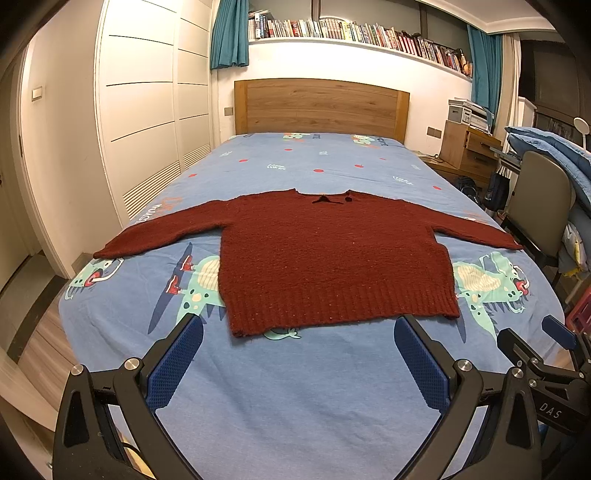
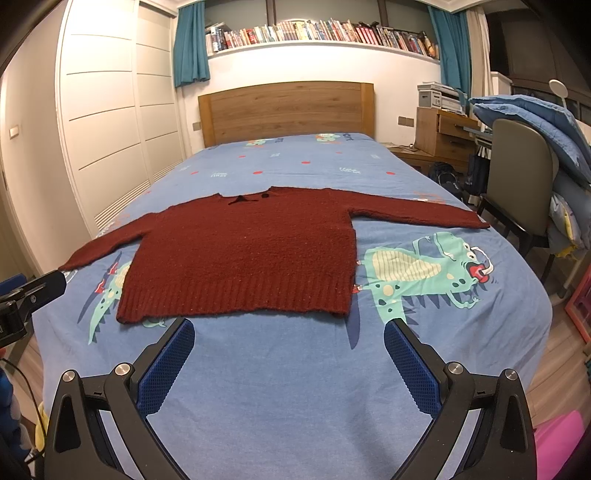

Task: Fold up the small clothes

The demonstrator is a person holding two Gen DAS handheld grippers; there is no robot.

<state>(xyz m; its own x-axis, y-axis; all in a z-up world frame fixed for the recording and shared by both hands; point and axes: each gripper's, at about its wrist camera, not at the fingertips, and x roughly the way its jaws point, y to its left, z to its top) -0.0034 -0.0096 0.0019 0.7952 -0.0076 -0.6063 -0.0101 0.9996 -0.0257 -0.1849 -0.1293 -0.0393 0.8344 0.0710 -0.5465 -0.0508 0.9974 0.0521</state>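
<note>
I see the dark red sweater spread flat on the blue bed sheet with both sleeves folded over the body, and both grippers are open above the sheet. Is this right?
Not quite. The sweater has both sleeves stretched straight out to the sides, not folded over the body; both wrist views show this. The rest holds: it lies flat on the blue bed sheet, and the left gripper and right gripper are open above the sheet.

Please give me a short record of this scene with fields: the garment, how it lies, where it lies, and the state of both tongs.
garment: dark red knit sweater
lay: spread flat, both sleeves stretched out sideways, hem toward the cameras, not yet folded
surface: bed with blue dinosaur sheet
left tongs: open, empty, short of the hem, not touching the sweater
right tongs: open, empty, short of the hem, not touching the sweater
background: wooden headboard, bookshelf, chair
</note>
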